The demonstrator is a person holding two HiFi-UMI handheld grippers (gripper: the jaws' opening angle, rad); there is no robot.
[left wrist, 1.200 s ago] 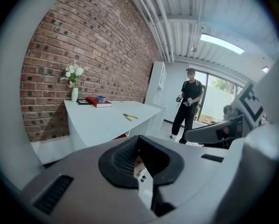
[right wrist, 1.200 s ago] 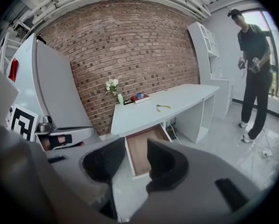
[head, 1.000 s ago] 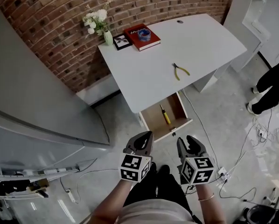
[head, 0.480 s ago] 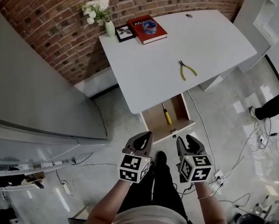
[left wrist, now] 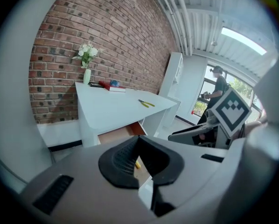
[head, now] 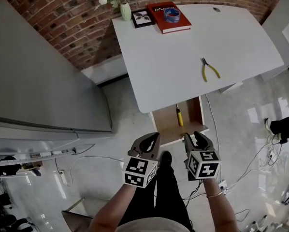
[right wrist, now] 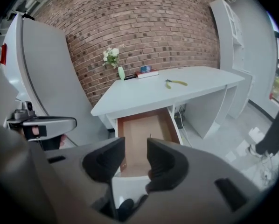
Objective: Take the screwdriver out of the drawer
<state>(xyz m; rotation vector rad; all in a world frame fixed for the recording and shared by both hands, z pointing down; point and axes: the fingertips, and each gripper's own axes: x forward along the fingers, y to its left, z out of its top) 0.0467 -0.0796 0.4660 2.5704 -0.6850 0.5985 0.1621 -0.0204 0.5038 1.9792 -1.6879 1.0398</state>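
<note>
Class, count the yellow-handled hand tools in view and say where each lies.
2. The pliers lie on the white desk; the screwdriver lies in the open drawer below it. More may hide further inside.

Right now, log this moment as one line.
drawer: open | screwdriver: in drawer | left gripper: jaws shut, empty | right gripper: jaws apart, empty

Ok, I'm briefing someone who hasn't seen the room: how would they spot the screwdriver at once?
Find the white desk against the brick wall; a wooden drawer stands open under its near edge. The screwdriver lies alone inside it, straight with a yellow handle, unlike the yellow-handled pliers up on the desktop.
</note>
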